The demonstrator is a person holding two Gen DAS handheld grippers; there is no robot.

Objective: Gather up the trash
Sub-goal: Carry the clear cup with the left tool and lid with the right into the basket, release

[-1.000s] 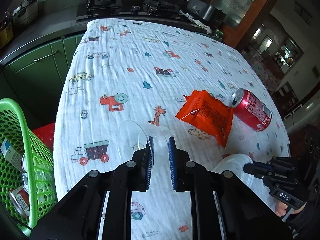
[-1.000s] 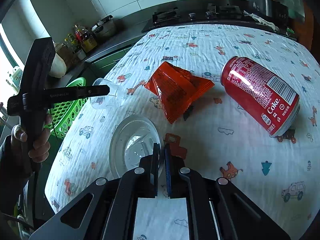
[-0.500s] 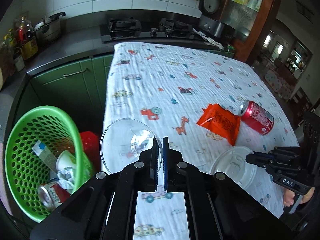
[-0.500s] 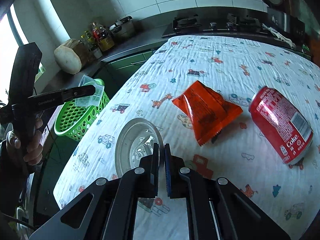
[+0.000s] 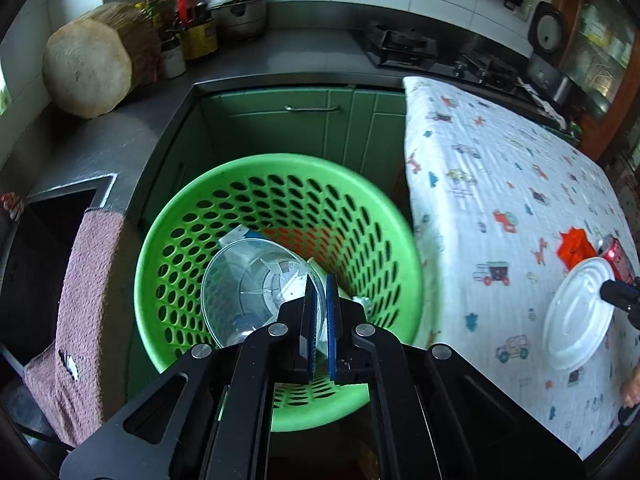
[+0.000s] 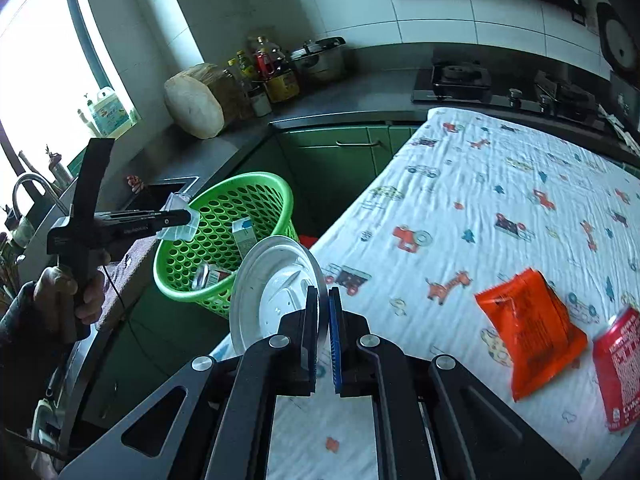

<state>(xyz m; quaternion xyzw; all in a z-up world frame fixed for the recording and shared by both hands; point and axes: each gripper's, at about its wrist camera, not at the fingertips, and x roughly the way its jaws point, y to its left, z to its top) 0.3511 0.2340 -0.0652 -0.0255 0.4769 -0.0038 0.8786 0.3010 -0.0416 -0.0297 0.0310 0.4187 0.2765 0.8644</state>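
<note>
Beside the table's left edge, down on the floor against the green cabinets, we see the green perforated basket (image 5: 192, 216), with a crushed can and a carton already lying inside it. We see the table (image 6: 460, 208) draped in a white cloth printed with cars and giraffes. Near its right edge lie the orange snack packet (image 6: 528, 328) and the red Coke can (image 6: 618, 364), just beside each other, the can on its side.

We hold the white plastic lid (image 6: 276, 284) in our right gripper (image 6: 323, 336); its jaws are clamped on the lid's rim, and the lid stands tilted above the table's near left corner. Our left gripper (image 5: 319, 320) is pinched tight on the wall of the clear plastic cup (image 5: 248, 288), which hangs directly over the basket's mouth, its opening facing the camera. From the right wrist view, we see our left hand (image 6: 68, 292) wrapped around that gripper's handle, with the cup above the basket's near rim.
</note>
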